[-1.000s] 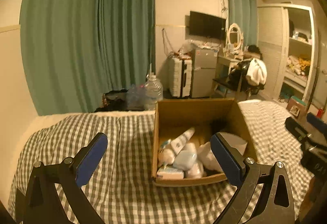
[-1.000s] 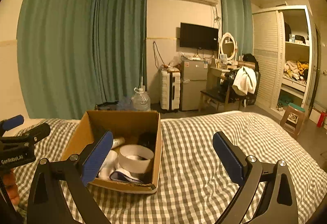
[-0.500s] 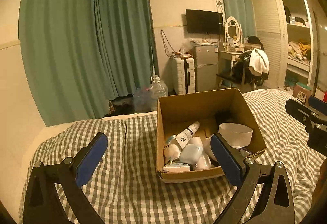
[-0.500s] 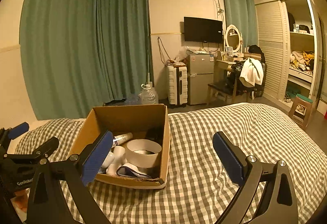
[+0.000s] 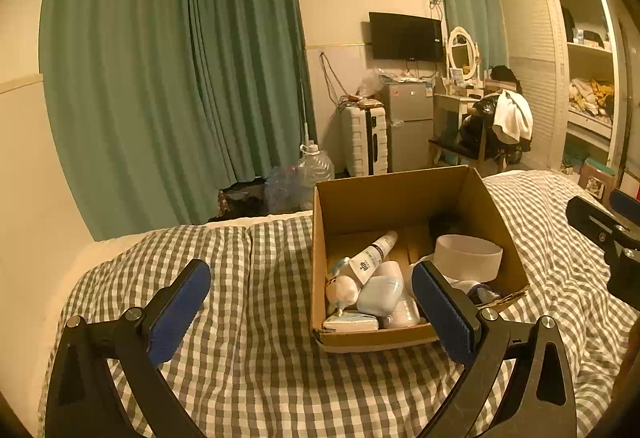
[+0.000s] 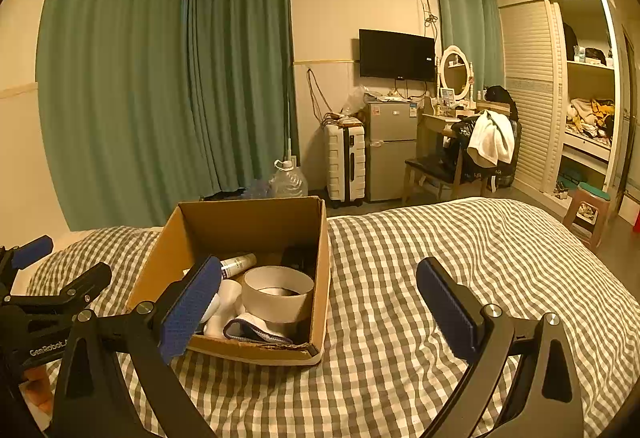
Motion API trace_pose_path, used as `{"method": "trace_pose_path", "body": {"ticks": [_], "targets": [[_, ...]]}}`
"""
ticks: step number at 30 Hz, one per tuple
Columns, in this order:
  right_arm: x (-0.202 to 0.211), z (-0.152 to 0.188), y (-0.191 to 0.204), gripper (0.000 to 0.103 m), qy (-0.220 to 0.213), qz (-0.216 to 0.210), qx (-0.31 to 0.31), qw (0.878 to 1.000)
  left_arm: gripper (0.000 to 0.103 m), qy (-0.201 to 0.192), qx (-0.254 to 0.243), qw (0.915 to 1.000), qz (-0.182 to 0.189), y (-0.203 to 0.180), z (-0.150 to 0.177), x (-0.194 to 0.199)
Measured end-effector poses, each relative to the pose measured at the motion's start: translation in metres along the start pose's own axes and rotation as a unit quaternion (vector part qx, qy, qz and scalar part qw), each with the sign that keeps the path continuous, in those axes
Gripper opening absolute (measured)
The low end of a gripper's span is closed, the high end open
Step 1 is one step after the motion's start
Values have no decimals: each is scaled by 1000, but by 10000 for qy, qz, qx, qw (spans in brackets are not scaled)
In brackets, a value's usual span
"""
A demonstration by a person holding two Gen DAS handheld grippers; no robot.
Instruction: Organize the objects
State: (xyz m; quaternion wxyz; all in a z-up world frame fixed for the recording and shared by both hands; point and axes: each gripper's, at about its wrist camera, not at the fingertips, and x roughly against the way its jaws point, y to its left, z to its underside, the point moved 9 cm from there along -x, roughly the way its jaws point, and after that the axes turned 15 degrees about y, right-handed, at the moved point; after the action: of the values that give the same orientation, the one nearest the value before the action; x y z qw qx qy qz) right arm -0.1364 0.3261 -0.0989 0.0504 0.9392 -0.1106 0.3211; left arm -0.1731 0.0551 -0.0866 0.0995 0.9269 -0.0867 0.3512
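Box (image 5: 400,198) on bed (image 5: 260,378) (tube (image 5: 372,256) inside)

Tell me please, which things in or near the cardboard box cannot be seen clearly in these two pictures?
- Dark object in the cardboard box's far corner: in shadow in both views, cannot be identified.
- Tube label: too small to read, left wrist view.
- Items near the front wall: partly hidden behind a finger of the left claw.
- Tape roll underside and the box floor: covered by contents, right wrist view.

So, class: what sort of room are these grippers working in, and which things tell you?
Most likely a lived-in bedroom: a bed with a checked cover, an open wardrobe, and a dressing table with an oval mirror.
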Motion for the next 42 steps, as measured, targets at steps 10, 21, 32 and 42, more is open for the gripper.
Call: {"method": "trace_pose_path", "body": {"ticks": [10,21,32,42], "targets": [[-5,2,-2,99,44,34,-20,10000,103,25,130,9998,-172,10,1,-2],[-10,5,1,99,113,48,47,9999,103,51,129,9996,-259,13,2,-4],[-15,8,3,99,224,23,69,9997,103,-14,102,9997,-209,10,2,-1],[-21,10,4,99,296,88,106,9995,103,7,162,9996,-215,13,1,-2]]}}
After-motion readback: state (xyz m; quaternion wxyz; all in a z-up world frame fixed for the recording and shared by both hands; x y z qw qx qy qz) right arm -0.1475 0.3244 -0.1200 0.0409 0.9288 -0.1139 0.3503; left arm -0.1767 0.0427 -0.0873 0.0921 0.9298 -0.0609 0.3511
